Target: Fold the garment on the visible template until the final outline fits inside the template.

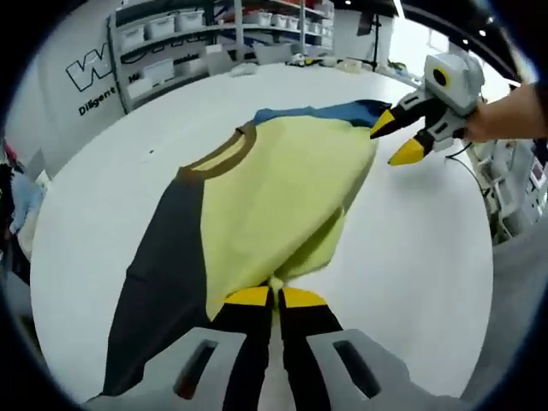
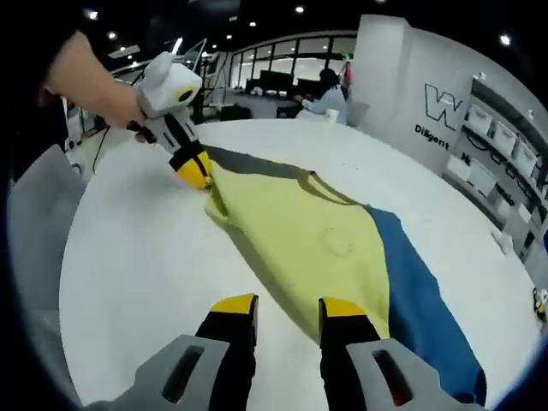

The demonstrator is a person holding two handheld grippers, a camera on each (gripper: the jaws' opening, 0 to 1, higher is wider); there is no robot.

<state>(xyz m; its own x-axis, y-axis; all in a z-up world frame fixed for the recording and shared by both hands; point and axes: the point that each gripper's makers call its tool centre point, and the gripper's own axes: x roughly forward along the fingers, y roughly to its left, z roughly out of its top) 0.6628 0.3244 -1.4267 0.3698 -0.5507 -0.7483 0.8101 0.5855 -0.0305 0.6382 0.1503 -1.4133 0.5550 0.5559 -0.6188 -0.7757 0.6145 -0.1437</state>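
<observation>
White table (image 1: 428, 257) carries a yellow shirt (image 1: 274, 205); left gripper (image 1: 274, 297) pinches its near hem, right gripper (image 2: 288, 306) parted, empty.

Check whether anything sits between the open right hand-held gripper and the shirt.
Nothing visible does. The right hand-held gripper hangs open just over the shirt, with only the bare white table around it. The left hand-held gripper is shut on the shirt's far end, off to the side and out of the way.
</observation>
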